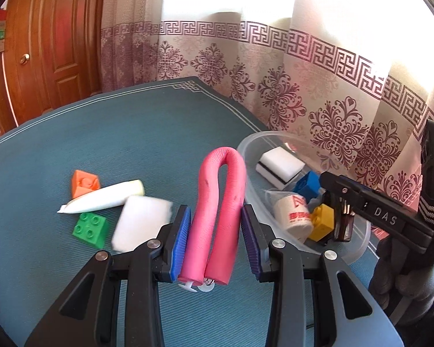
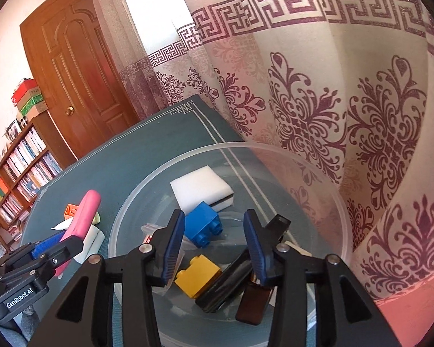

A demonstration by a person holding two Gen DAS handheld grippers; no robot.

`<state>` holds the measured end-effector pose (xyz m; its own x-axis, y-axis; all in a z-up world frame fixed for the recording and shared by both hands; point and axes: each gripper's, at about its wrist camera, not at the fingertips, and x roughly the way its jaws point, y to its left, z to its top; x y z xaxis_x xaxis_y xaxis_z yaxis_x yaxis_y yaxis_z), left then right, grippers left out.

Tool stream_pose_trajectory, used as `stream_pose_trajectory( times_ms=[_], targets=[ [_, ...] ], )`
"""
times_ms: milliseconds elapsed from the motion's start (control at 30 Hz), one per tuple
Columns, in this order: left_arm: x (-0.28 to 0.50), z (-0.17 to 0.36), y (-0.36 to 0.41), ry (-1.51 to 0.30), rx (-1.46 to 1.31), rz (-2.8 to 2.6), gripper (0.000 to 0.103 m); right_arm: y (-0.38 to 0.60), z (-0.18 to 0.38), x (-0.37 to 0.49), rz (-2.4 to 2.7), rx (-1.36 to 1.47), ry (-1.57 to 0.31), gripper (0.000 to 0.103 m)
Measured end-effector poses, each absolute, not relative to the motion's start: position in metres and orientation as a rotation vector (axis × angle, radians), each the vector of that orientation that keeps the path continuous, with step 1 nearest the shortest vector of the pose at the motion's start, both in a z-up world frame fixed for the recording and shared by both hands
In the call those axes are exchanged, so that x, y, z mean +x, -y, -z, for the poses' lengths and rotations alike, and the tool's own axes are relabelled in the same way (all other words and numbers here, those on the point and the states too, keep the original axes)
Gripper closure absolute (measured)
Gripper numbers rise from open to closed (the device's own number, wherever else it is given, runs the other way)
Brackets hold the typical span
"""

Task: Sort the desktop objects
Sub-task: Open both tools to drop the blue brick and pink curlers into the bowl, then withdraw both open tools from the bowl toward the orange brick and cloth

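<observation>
Your table (image 1: 86,133) is covered in a teal cloth with a thin white border line and a knot motif at the corner, and it stands right against a cream curtain (image 1: 289,86) printed with a maroon Greek-key band and floral medallions; bright daylight comes through it. To the left is a brown panelled wooden door (image 2: 81,66) with a brass knob, and beside it a bookshelf (image 2: 23,167) packed with books, cardboard boxes stacked on top. Your left tongs (image 1: 215,240) are clamped on a pink foam tube (image 1: 217,202) bent into a hairpin, its two legs pressed together between the blue ribbed pads, held above the cloth. Loose on the table to the left lie an orange block (image 1: 84,183), a white tube (image 1: 101,198), a green studded brick (image 1: 91,230) and a white sponge (image 1: 141,221). Your right tongs (image 2: 214,243) stand open above a clear plastic bowl (image 2: 332,179) near the curtain, nothing pressed between the pads. In the bowl sit a white sponge with a dark layer (image 2: 202,189), a blue brick (image 2: 202,225), a yellow brick (image 2: 198,277), a black oblong object (image 2: 231,283) with a brown piece beside it, and, in the left view, a white roll (image 1: 293,214) with red printing too small to read. The right tool's side shows "DAS" in the left view; the left tool's body reads "GenRobot.AI" in the right view.
</observation>
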<state>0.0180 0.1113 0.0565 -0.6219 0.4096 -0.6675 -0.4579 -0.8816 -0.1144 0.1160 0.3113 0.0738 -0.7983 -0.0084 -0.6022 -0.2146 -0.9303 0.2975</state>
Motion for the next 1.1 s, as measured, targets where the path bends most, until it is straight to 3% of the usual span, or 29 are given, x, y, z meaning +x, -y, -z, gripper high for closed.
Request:
stream_pose_trajectory(
  times_ms=[267,767,900,1100],
  targets=[
    [0.012,-0.058,-0.145,-0.081,-0.973,-2.408,0.064,-0.318,-0.073,0.115,-2.816,-0.946,-0.579,0.052],
    [-0.021,-0.045,-0.179,0.101,-1.027,-2.278,0.061,-0.330,-0.068,0.112,-2.769,-0.945,-0.616,0.051],
    [-0.022,-0.043,-0.174,0.149,-1.009,-2.277,0.045,-0.331,-0.068,0.112,-2.764,-0.934,-0.614,0.051],
    [-0.021,-0.047,-0.165,0.179,-0.996,-2.271,0.043,-0.327,-0.068,0.111,-2.770,-0.936,-0.593,0.048]
  ],
)
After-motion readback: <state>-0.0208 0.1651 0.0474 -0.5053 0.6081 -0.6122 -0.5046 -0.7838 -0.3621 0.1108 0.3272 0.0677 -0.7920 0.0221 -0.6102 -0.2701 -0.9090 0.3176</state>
